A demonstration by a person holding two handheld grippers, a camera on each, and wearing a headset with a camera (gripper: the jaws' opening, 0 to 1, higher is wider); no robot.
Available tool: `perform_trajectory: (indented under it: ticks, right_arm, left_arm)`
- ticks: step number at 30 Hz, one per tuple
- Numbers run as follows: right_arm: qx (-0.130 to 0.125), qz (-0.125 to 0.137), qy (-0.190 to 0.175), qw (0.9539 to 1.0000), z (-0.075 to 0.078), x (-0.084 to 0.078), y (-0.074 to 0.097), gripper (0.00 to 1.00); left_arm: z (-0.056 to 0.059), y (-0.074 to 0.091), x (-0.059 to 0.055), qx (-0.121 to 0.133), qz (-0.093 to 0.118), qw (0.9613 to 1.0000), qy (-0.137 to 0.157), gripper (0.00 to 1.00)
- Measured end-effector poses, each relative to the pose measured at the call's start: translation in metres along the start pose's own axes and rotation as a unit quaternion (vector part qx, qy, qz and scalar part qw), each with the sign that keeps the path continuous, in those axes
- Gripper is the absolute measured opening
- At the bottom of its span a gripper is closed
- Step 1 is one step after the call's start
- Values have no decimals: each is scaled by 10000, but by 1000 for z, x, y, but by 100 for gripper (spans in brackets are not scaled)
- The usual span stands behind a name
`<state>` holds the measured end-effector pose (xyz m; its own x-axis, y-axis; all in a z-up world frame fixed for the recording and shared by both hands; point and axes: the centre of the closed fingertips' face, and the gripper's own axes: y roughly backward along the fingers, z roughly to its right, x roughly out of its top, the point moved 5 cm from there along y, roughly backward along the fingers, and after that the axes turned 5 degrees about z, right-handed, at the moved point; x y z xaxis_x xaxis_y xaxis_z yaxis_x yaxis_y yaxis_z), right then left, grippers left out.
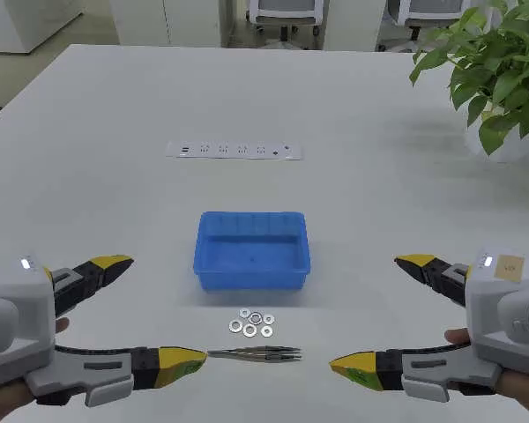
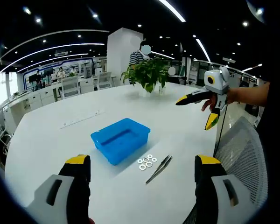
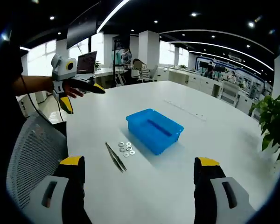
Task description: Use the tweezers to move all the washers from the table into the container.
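Washers (image 1: 252,322), a small cluster of silver rings, lie flat on the white table (image 1: 379,176), between the container (image 1: 251,280) and the tweezers (image 1: 254,353). The container is a blue open-topped tray just beyond the washers, near them but not touching. The tweezers lie flat and crosswise on the side of the washers nearest me, just beside them and apart from both my tools. My left gripper (image 1: 165,308) is at the lower left of the head view and my right gripper (image 1: 365,311) at the lower right, well apart, with the washers and tweezers between them. On each, my two yellow-tipped fingers are spread wide with nothing between them, and neither gripper touches anything on the table. In the left gripper view the container (image 2: 120,140) sits ahead, the washers (image 2: 147,162) and tweezers (image 2: 159,169) lie to its right, and my right gripper (image 2: 192,115) shows at the upper right with its fingers spread. In the right gripper view my left gripper (image 3: 87,101) shows at the upper left, likewise spread. A white power strip (image 1: 234,151) lies farther back on the table, a green plant (image 1: 498,62) stands at the far right, and a mesh chair (image 2: 242,140) stands at the table's edge.
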<state>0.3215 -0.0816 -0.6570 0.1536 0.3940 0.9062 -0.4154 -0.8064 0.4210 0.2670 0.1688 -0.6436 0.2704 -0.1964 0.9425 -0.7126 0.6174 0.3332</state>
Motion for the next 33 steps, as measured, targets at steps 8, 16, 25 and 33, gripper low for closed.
perform_trajectory:
  ticks: [8,16,25,33]
  right_arm:
    - [-6,-3,11,10000,0,0,0,100]
    - [-2,3,21,10000,0,1,0,100]
    - [-7,-5,26,10000,1,1,1,100]
    - [-7,-7,29,10000,1,0,2,100]
  left_arm:
    - [0,0,1,-3,13,10000,-13,99]
    - [0,0,0,-12,12,10000,-20,98]
    - [1,-1,1,-25,11,10000,-30,98]
    - [3,-1,0,-38,-8,10000,-31,98]
